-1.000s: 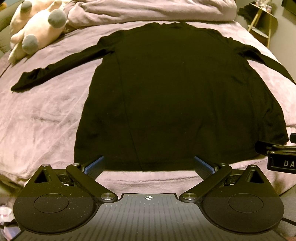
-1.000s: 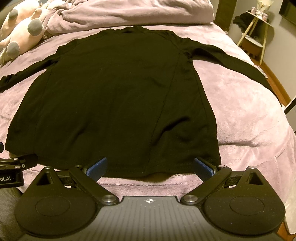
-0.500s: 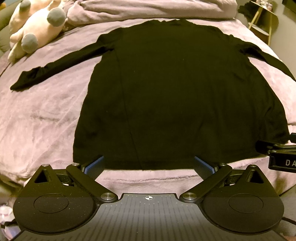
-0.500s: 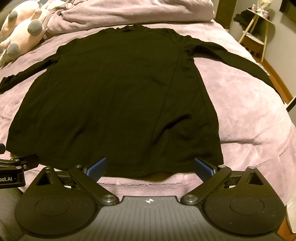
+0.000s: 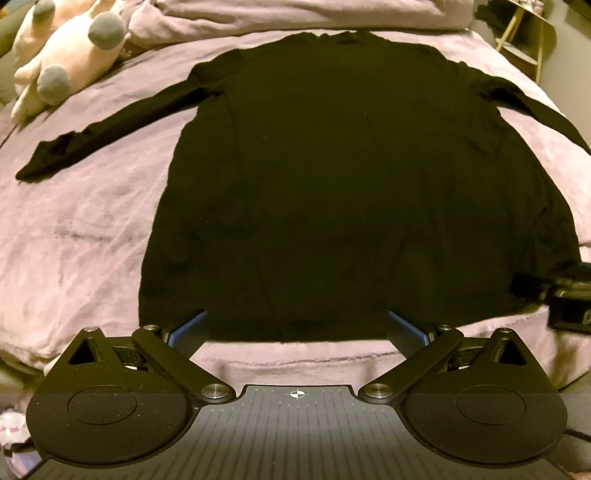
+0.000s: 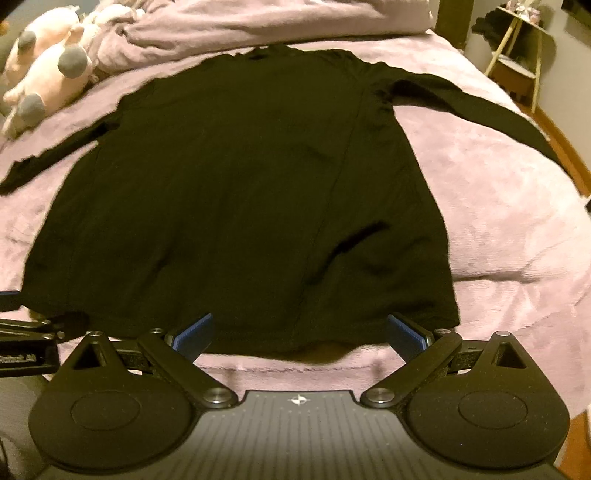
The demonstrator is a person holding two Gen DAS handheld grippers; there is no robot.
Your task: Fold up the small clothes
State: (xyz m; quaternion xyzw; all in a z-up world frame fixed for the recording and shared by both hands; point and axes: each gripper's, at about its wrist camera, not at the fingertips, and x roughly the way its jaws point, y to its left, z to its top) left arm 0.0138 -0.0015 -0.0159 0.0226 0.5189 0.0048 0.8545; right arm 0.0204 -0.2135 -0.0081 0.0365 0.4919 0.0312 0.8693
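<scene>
On a bed (image 5: 74, 236) w/ a pale pink-lilac cover, a black long-sleeved top (image 5: 351, 177) is laid flat, collar at the far end, hem at the near edge, both sleeves spread out to the sides. Left tool (image 5: 295, 326) & right tool (image 6: 299, 328) are held just short of the hem, side by side, each w/ its blue-padded fingers (image 5: 188, 328) spread wide apart and nothing gripped. A pink plush toy (image 5: 70, 55) w/ grey paws is seen at the far left, beside bunched bedding (image 6: 277, 22) behind the collar.
</scene>
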